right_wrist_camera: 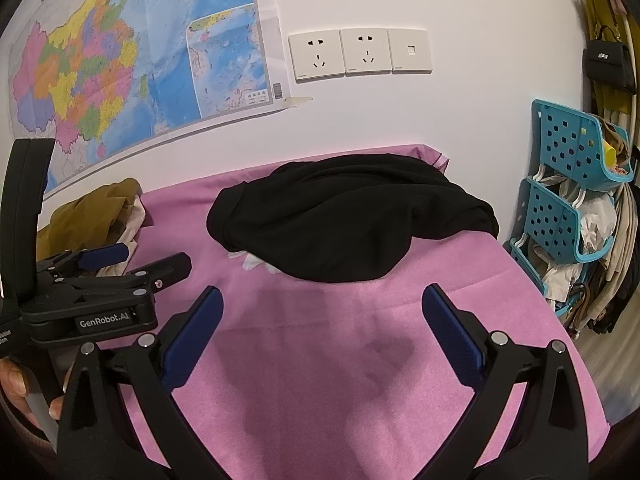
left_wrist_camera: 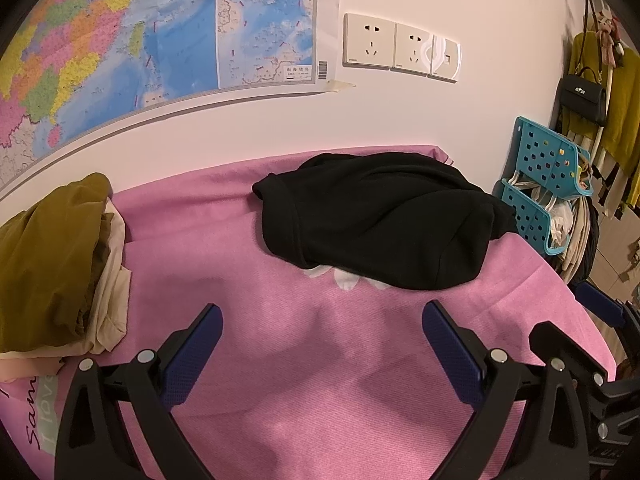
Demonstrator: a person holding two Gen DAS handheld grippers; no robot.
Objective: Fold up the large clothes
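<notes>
A black garment [left_wrist_camera: 384, 216] [right_wrist_camera: 348, 216] lies bunched in a heap at the far side of the pink cloth-covered table [left_wrist_camera: 304, 360] [right_wrist_camera: 320, 380], close to the wall. My left gripper [left_wrist_camera: 322, 316] hovers open over bare pink cloth, well short of the garment. My right gripper [right_wrist_camera: 322, 300] is open too, just short of the garment's near edge, nothing between its fingers. The left gripper [right_wrist_camera: 136, 258] shows at the left of the right wrist view, held by a hand [right_wrist_camera: 16, 392]. A blue pad of the right gripper [left_wrist_camera: 600, 304] shows at the left wrist view's right edge.
An olive and cream pile of clothes [left_wrist_camera: 52, 264] [right_wrist_camera: 100, 208] sits on the table's left. A teal perforated rack [left_wrist_camera: 548, 184] [right_wrist_camera: 568, 184] with clothes stands right of the table. A map [left_wrist_camera: 120, 40] and wall sockets [left_wrist_camera: 400, 46] are behind. A black handbag [left_wrist_camera: 582, 98] hangs at right.
</notes>
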